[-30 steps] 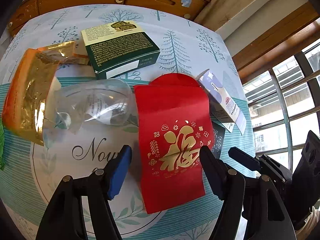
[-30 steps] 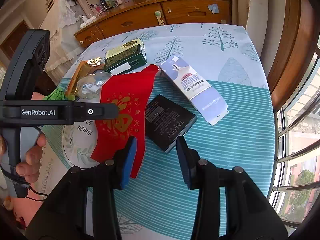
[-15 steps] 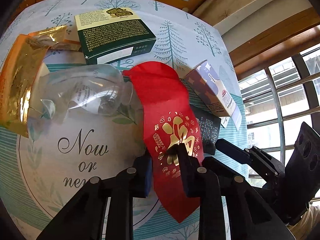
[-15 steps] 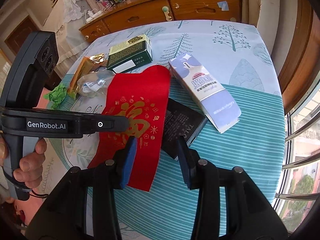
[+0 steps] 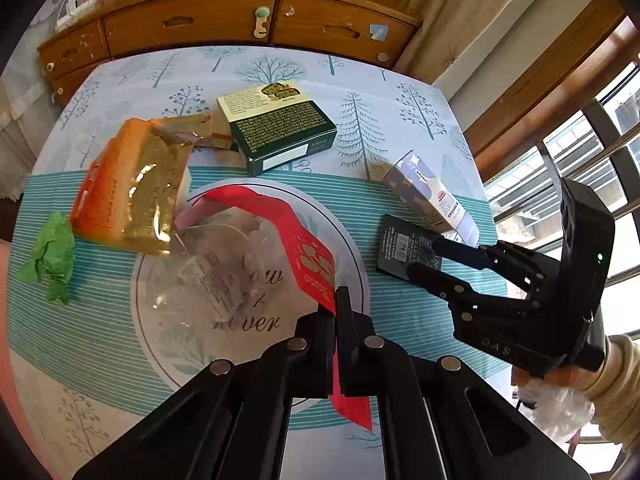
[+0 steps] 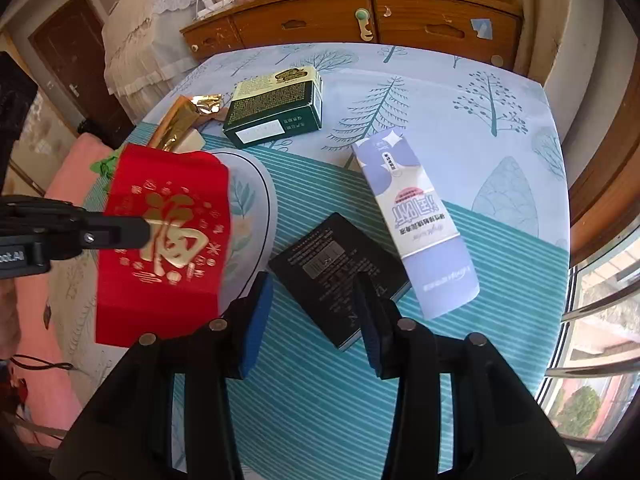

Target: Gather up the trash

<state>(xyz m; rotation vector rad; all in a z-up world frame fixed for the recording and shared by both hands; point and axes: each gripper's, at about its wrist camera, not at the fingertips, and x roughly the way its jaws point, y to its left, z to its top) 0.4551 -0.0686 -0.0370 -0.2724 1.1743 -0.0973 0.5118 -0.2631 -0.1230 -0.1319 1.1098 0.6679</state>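
Note:
My left gripper (image 5: 335, 300) is shut on the lower part of a red envelope (image 5: 304, 248) with gold print and holds it up off the table; from the right wrist view the envelope (image 6: 164, 240) hangs at the left, pinched by the left gripper (image 6: 146, 232). My right gripper (image 6: 312, 284) hovers over a flat black box (image 6: 320, 256), its blue-padded jaws opening and not touching the box. In the left wrist view the right gripper (image 5: 424, 258) sits at the box's (image 5: 400, 248) right edge.
On the tree-print tablecloth (image 5: 360, 80) lie a purple carton (image 6: 420, 224), a green box (image 5: 280, 128), an orange-gold packet (image 5: 128, 188), clear plastic (image 5: 208, 264) and crumpled green paper (image 5: 50, 256). A wooden sideboard (image 5: 240, 20) stands behind; window bars (image 5: 600, 152) at right.
The left jaws closed on the red envelope and lifted it off the table, uncovering the clear plastic. The right gripper shifted over the black box and rolled slightly.

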